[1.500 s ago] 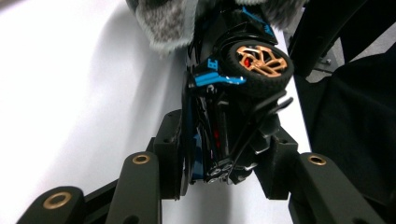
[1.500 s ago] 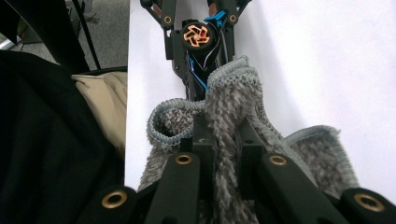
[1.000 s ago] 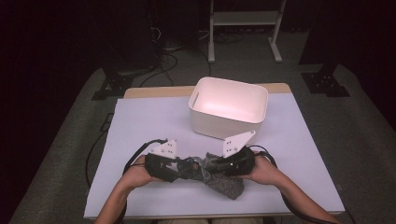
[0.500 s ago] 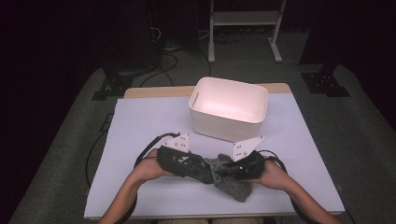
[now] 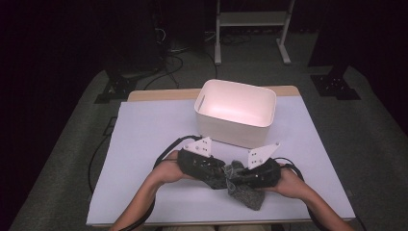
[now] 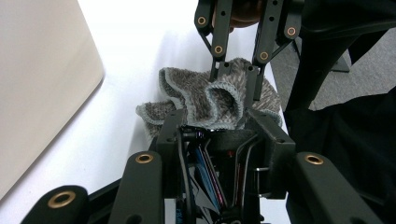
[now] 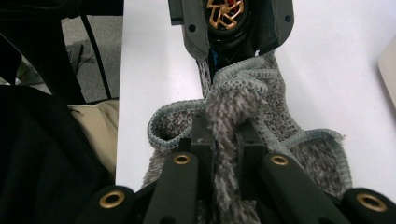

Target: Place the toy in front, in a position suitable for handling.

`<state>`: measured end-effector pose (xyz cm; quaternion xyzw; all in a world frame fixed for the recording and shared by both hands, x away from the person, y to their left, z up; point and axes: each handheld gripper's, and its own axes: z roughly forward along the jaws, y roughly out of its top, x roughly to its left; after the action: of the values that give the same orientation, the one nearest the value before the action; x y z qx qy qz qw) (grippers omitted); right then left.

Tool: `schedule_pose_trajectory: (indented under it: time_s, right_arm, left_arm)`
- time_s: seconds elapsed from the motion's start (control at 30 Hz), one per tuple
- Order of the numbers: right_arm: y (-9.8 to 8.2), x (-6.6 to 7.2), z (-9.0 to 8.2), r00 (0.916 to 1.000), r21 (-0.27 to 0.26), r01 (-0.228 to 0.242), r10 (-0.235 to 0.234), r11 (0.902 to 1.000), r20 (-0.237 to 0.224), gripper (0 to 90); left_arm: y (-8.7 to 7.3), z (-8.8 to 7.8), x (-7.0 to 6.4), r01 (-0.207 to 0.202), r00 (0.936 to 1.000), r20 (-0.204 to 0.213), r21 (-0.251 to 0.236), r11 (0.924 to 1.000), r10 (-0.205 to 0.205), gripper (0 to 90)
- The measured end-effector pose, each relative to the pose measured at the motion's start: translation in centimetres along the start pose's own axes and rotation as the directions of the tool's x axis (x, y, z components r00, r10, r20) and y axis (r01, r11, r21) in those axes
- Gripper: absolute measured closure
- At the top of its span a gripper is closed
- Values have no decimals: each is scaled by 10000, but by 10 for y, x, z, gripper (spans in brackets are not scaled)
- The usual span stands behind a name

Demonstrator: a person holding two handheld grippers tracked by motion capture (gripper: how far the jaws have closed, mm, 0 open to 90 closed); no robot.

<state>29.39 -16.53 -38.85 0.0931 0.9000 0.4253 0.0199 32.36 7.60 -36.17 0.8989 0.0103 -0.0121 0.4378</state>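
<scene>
A grey fuzzy cloth (image 5: 249,196) lies bunched on the white table near its front edge, and both grippers hold it. My left gripper (image 5: 221,176) comes in from the left. Its jaws have just been closing, with a raised fold of the cloth (image 6: 212,100) packed between them, and the left gripper (image 6: 217,125) presses on that fold. My right gripper (image 5: 241,178) faces it from the right and is shut on a pinched ridge of the cloth (image 7: 280,116). In the right gripper view the right gripper (image 7: 224,136) clamps the pile just below the left gripper's body (image 7: 229,28).
A white rectangular bin (image 5: 235,114) stands open just behind the grippers, at the middle of the table (image 5: 144,139). In the left gripper view the bin's wall (image 6: 42,79) shows at the left. The table's front edge is close under the forearms. A dark floor with cables and stands surrounds the table.
Both hands have shifted to the right along the front of the table with the cloth between them. The left gripper has come closer to the right one, and the cloth is bunched tighter.
</scene>
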Motion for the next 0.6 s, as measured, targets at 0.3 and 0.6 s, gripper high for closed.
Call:
schedule_pose_trajectory:
  time_s: [0.3, 0.6]
  right_arm:
    - [37, -3, -30, 9979, -653, 627, -616, 9959, 185, 812]
    - [65, -2, -25, 9938, -441, 1114, -1115, 9928, 9, 813]
  left_arm:
    - [1, 4, 2, -13, 10000, 16, -173, 9999, 13, 599]
    - [3, 12, 3, 36, 10000, 49, -632, 9980, -33, 598]
